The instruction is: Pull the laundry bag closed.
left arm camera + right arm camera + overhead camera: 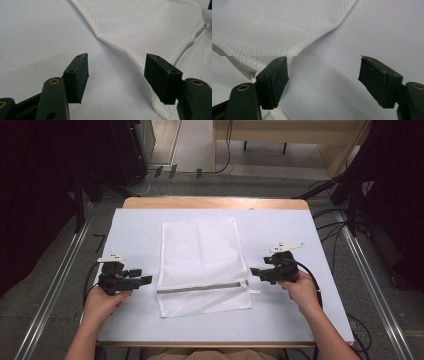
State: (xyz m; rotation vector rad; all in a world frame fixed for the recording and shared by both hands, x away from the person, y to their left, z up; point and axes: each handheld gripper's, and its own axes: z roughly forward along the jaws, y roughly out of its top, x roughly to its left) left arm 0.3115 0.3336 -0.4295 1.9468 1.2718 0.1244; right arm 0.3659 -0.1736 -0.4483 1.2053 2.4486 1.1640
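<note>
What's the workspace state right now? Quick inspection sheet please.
Surface: white sheet over a wooden table, flat.
Job's things: white mesh bag lying flat mid-table, grey zipper running across near its close end, looks closed.
Clutter: nothing seen.
Grippers: left gripper open beside the bag's left edge; right gripper open at the zipper's right end; neither holds anything.
Cables: one trails from each gripper; more run across the floor beyond the table.
Surroundings: dark stands both sides, floor rails.

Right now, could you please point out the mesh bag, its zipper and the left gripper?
mesh bag (200,250): high view, upper panel.
zipper (200,289): high view, middle of the grey strip.
left gripper (143,276): high view, between its fingertips.
</note>
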